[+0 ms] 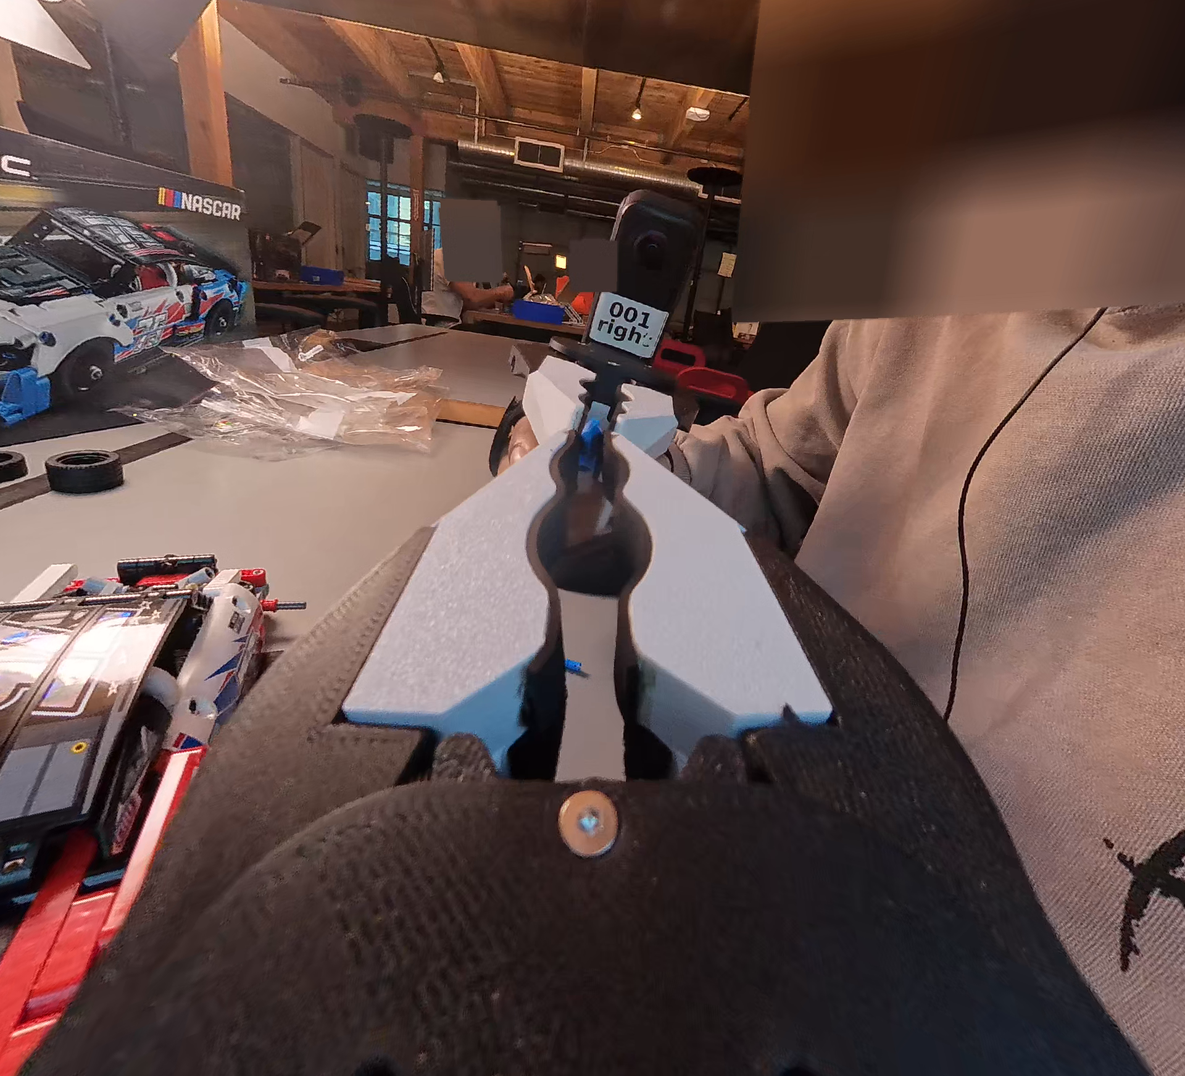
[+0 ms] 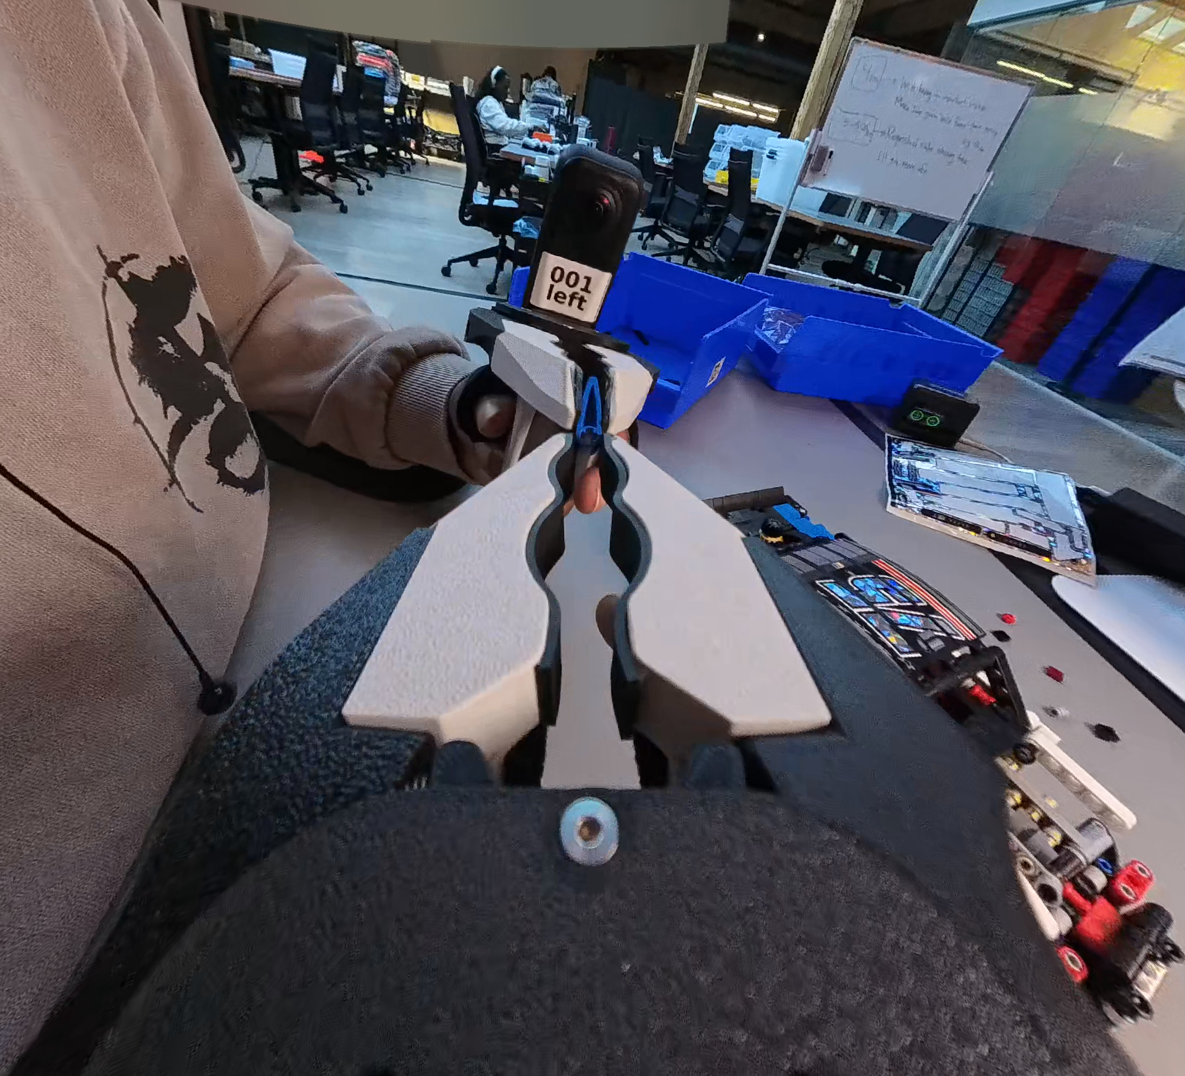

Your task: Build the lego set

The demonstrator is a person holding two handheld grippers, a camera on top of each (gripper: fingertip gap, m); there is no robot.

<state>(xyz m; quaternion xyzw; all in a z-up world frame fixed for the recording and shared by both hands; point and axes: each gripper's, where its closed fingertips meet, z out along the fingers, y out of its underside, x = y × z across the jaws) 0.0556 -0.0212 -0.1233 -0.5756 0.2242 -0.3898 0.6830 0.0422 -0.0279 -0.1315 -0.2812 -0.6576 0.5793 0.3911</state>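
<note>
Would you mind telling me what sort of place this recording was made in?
Probably a shared open-plan workshop or office: rows of desks with black office chairs, a whiteboard on a stand, blue storage bins on the table, and exposed timber beams overhead.

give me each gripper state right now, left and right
Left gripper: shut on the small blue lego piece.
Right gripper: shut on the same small blue lego piece, tip to tip with the left.

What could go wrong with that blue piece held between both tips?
1. The blue piece is small and pinched only at the tips of both hand-held grippers, left and right; it may slip or pop out.
2. Dropped, it could land on the car or the table.
</note>
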